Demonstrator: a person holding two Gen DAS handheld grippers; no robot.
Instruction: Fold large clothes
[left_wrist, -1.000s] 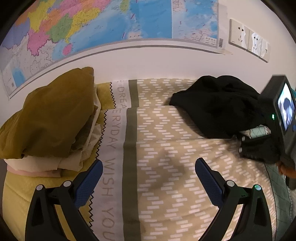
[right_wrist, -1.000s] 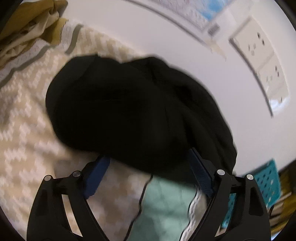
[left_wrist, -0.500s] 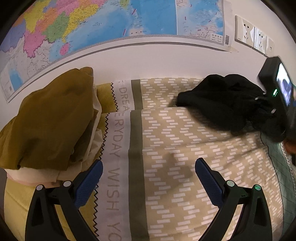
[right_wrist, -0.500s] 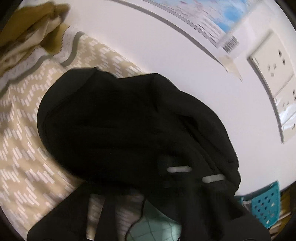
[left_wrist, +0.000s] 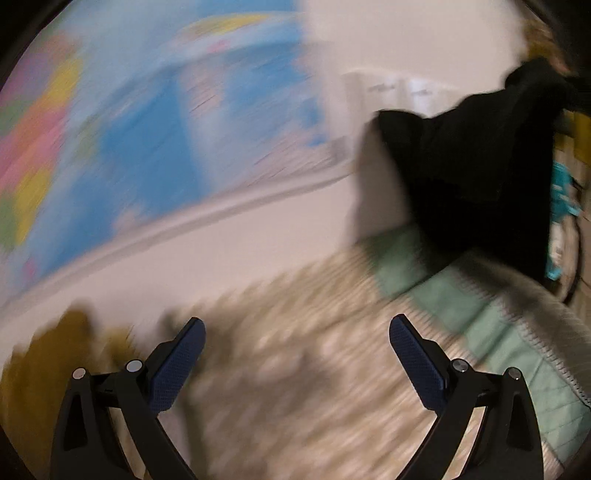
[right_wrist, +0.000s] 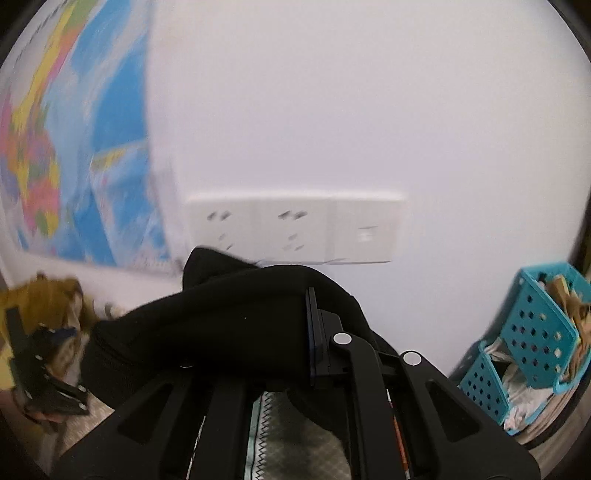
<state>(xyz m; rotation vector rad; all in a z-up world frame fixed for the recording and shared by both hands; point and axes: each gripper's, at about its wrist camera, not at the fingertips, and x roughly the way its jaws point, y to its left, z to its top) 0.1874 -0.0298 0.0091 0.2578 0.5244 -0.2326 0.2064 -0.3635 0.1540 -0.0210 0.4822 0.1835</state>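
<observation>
A black garment (left_wrist: 476, 166) hangs in the air at the right of the blurred left wrist view, lifted clear of the patterned beige bedspread (left_wrist: 295, 387). My right gripper (right_wrist: 310, 339) is shut on the black garment (right_wrist: 221, 332), whose cloth drapes over the fingers and hides the left one. My left gripper (left_wrist: 295, 354) stands open above the bedspread with nothing between its blue pads (left_wrist: 177, 365). It is well left of and below the hanging garment. The left gripper (right_wrist: 40, 369) also shows at the far left of the right wrist view.
A coloured wall map (left_wrist: 129, 129) and white wall sockets (right_wrist: 291, 229) are on the wall behind the bed. A mustard-coloured clothes pile (left_wrist: 48, 365) lies at the left. A green quilted cover (left_wrist: 480, 302) lies at the right. Teal perforated baskets (right_wrist: 532, 336) stand right of the bed.
The right gripper closed on the black garment and raised it off the bed. The left gripper swung right and upward, staying open; the view now blurs.
</observation>
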